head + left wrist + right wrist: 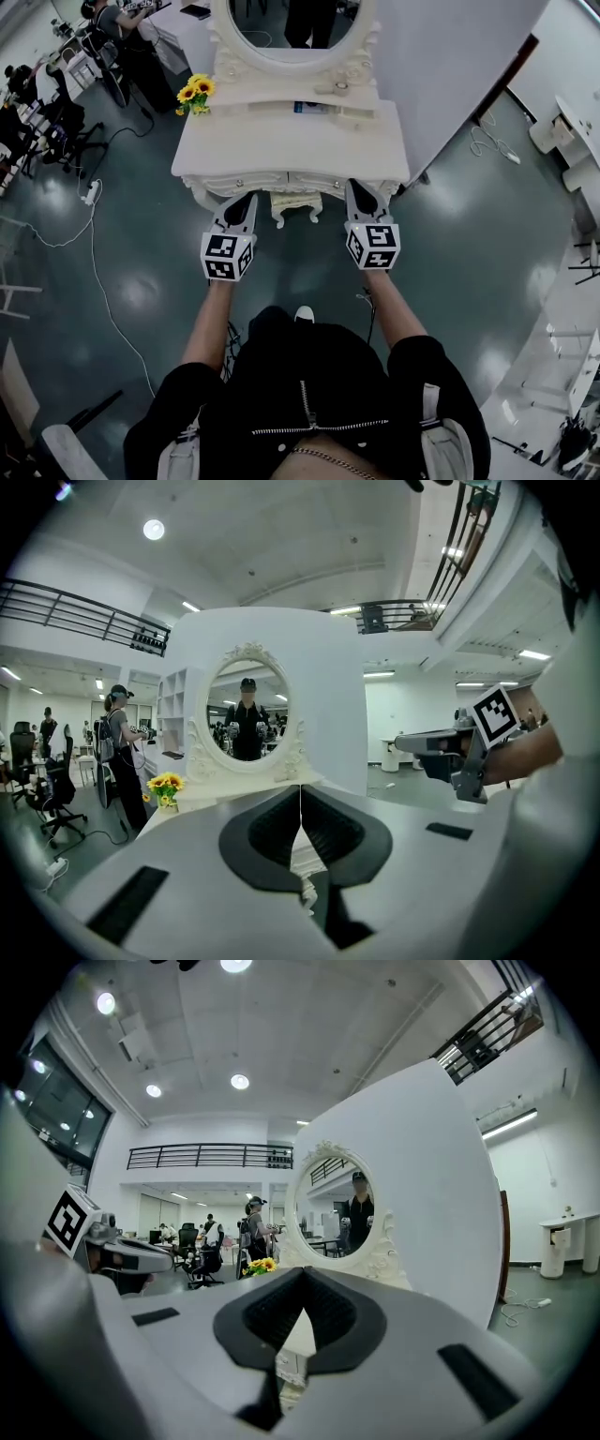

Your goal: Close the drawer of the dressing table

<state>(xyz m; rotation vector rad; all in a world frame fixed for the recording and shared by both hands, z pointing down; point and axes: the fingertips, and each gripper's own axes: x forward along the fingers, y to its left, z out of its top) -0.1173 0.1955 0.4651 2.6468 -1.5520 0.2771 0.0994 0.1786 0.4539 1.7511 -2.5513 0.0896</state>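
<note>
The white dressing table point(291, 141) with an oval mirror point(292, 23) stands straight ahead, and its carved drawer fronts point(281, 182) run along the near edge. Both grippers hang side by side just in front of that edge. My left gripper point(247, 200) is shut with nothing in it, its jaws meeting in a line in the left gripper view point(300, 803). My right gripper point(357, 187) is also shut and empty point(302, 1283). Neither touches the table. The mirror point(247, 712) reflects the person holding both grippers.
Sunflowers point(195, 93) stand at the table's back left corner, and small items point(314, 107) lie on its shelf. A white stool point(295, 202) sits under the table. A white partition point(450, 66) rises behind. Office chairs point(56, 127), a floor cable point(94, 272) and people are at left.
</note>
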